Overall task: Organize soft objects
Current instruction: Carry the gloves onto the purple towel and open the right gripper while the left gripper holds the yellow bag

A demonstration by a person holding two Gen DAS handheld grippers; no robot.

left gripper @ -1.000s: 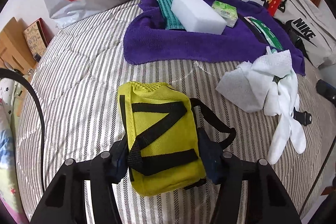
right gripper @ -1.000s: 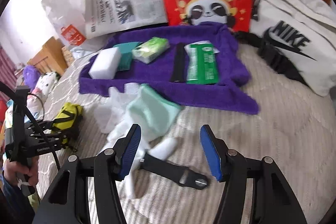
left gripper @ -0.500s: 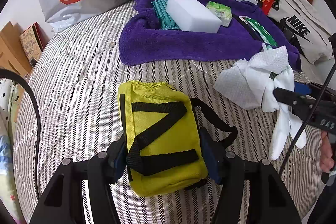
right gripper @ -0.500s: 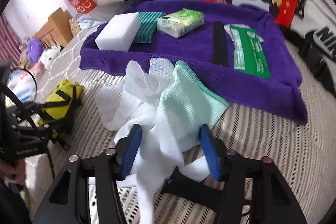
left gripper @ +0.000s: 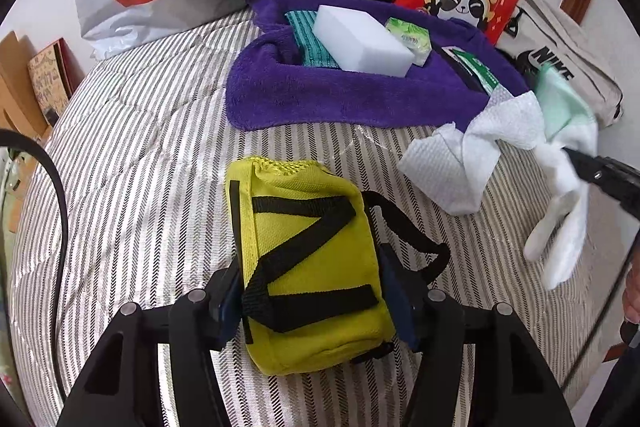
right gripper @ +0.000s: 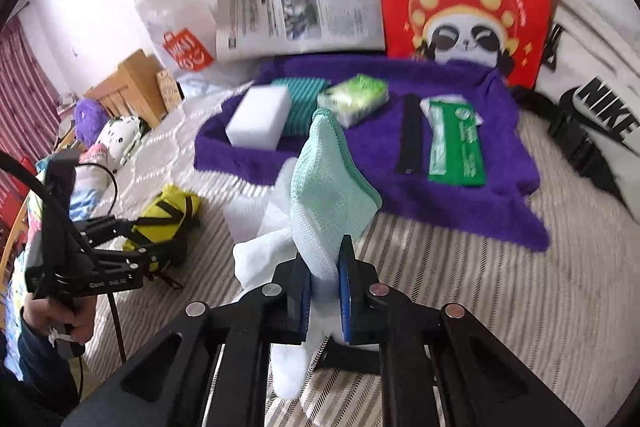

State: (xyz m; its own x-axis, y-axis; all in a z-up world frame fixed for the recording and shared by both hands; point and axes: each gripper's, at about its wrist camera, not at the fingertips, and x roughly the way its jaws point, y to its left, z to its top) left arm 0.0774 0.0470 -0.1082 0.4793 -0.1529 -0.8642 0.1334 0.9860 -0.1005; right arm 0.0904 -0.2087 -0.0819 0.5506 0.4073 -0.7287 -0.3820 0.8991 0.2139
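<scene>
Now the right gripper (right gripper: 325, 290) has just closed, pinching the cloth bundle (right gripper: 320, 195); the left gripper (left gripper: 314, 301) clamps the yellow pouch (left gripper: 308, 259).

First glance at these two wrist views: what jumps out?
The yellow pouch with black straps sits front and centre, clamped between the left claw. At the near edge of the striped bed, the right claw has just closed on a mint cloth bundled with white wipes. Behind both, a purple towel carries a white sponge.
</scene>
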